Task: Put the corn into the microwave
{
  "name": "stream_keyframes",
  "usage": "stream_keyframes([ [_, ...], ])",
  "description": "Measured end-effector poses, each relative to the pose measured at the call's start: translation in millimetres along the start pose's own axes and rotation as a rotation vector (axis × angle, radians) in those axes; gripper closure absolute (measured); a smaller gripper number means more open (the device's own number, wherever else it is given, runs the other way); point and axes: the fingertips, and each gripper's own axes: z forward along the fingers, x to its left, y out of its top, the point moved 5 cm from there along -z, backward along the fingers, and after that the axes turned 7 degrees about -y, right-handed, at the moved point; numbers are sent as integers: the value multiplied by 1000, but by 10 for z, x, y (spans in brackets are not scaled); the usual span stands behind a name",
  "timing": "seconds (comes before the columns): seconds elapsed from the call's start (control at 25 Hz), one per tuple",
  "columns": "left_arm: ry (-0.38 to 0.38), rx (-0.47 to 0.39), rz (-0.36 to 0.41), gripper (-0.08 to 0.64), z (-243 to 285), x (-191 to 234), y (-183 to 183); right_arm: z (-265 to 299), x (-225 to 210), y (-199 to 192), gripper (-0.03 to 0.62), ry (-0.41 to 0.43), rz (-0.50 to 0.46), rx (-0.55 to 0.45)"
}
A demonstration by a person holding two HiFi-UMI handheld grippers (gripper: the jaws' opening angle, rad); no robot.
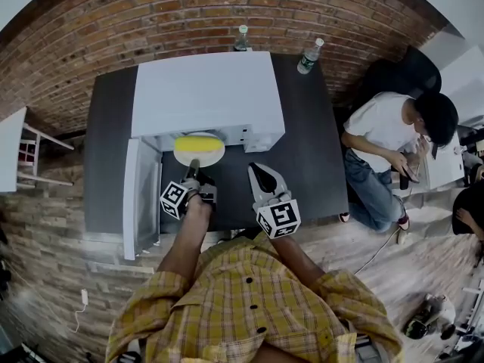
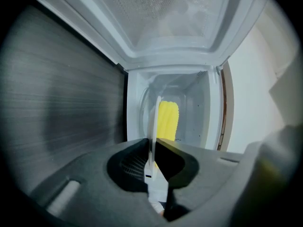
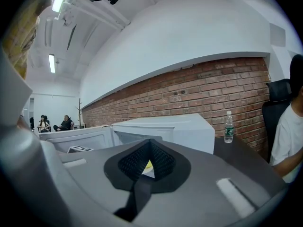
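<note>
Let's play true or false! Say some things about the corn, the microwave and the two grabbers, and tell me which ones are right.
1. The corn lies on a white plate. True.
2. The microwave is closed. False: its door is swung open to the left.
3. The left gripper pinches the plate's rim. True.
4. The right gripper holds a bottle. False: it is empty, with its jaws together. The two bottles stand at the back of the table.

Dark table (image 1: 310, 150) bears white microwave (image 1: 204, 89), two bottles (image 1: 308, 55).
</note>
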Motion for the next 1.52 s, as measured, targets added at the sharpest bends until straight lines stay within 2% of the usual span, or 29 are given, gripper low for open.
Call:
stream_keyframes([
  [0.68,40,-23,-14,525,343,185,113,99,-29,-22,588,11,7,7],
  [1.36,69,-33,-20,534,586,222,169,124,-12,-70,588,59,21,24],
  [1.52,75,-37,-22,534,629,217,174,133,20,-57,588,77,0,18],
])
